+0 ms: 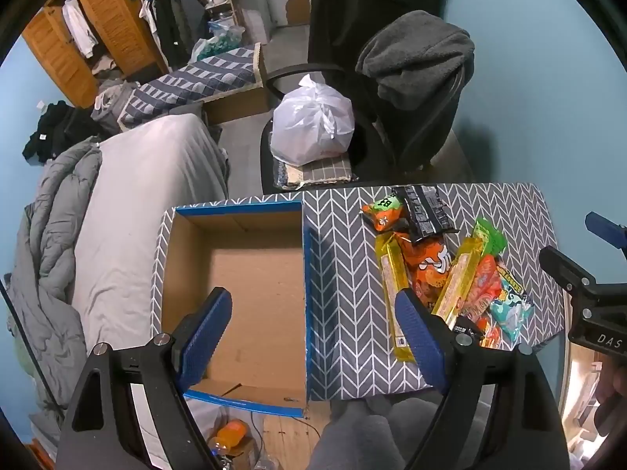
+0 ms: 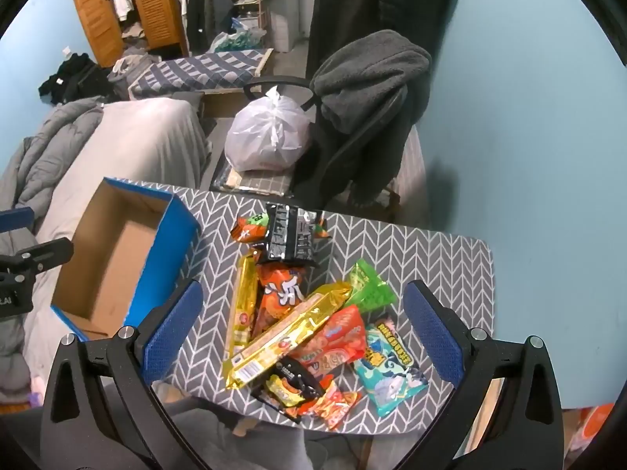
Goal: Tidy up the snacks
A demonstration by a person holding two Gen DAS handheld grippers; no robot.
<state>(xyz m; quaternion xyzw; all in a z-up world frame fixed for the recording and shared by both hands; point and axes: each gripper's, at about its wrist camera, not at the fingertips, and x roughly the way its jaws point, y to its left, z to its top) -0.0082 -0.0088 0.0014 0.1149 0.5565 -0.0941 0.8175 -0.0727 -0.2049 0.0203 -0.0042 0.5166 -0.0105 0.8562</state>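
Filling the left side of the room, a bed with a rumpled grey duvet sits against the counter, which wears a grey herringbone cover. Behind the counter an office chair draped with dark clothing holds a tied white plastic bag. On the counter's left end lies an open cardboard box with blue edges, nothing in it. Well apart to its right the snack packets lie heaped, overlapping one another. Above the box hangs the left gripper, jaws spread and holding nothing; the right gripper hovers over the pile, jaws likewise spread.
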